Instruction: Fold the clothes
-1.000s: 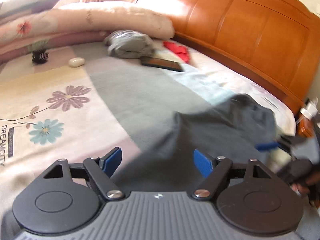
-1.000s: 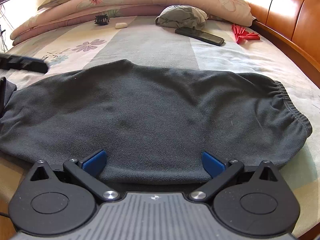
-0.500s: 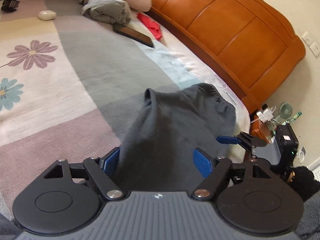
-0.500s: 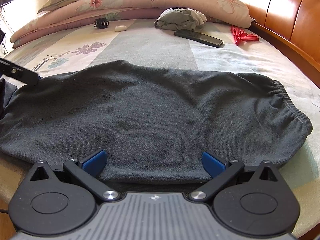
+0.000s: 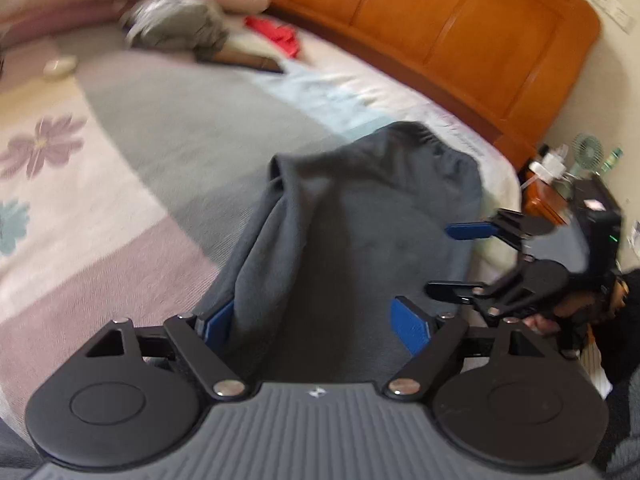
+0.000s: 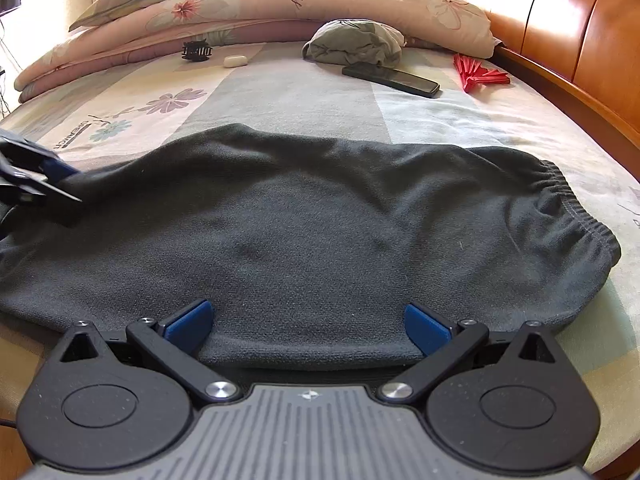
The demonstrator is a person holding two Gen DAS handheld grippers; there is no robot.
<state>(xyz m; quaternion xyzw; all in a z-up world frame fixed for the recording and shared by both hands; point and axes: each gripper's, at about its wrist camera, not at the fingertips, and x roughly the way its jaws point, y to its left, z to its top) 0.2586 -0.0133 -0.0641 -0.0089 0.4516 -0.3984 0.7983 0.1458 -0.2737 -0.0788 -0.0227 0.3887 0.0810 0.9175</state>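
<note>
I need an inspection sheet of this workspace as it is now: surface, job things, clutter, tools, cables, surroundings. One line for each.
Surface: bed sheet with flower print and grey stripe.
Job's things: dark grey garment lies spread flat, elastic band at the right end.
Clutter: phone, red fan, grey bundle, white case, black clip.
Tools: left tool open, garment fold between its fingers; right tool open at the garment's near edge.
Cables: white plugs and leads beside the bed, blurred.
Surroundings: wooden headboard, folded quilt, small fan.

The bedsheet carries the printed word "DREAMCITY" beside a teal flower, far ahead-left of the right gripper
</note>
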